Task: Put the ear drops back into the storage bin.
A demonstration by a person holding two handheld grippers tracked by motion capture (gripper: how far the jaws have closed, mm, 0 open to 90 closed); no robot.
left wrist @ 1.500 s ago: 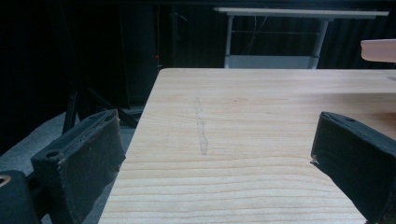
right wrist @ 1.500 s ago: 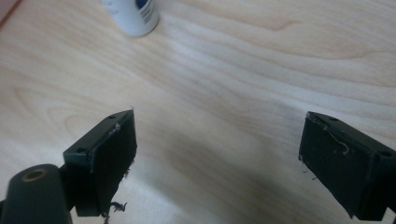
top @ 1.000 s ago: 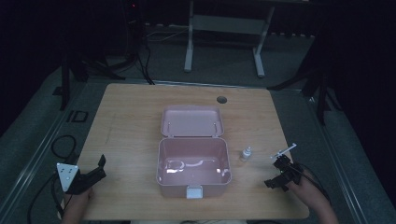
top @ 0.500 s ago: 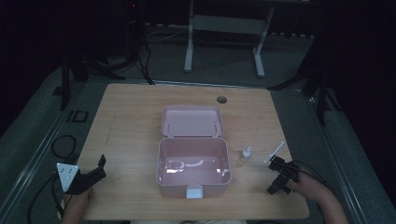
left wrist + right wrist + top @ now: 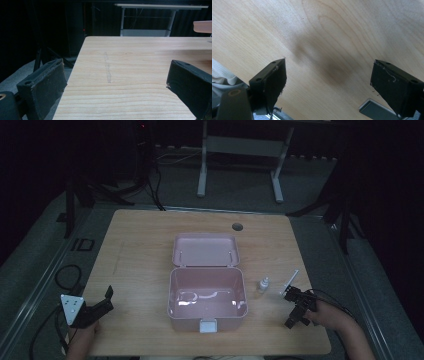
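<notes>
Two black grippers are seen. The left gripper (image 5: 97,306) is topped by a grey three-cornered plate (image 5: 71,305) marked with small dark dots. Broad, matt black jaw pads with round screw holes are carried by each; on the right gripper (image 5: 329,85), pale lint is stuck to them. A thin black cable (image 5: 332,299) trails from it.

Left gripper (image 5: 102,301) sits down in the lower left of the high view, jaws spread wide and pointing up-right, with the left hand (image 5: 82,336) right at the bottom edge. Right gripper (image 5: 295,312) is in the lower right, jaws wide apart too, tipped downward, right hand (image 5: 325,314) gripping behind it.
</notes>
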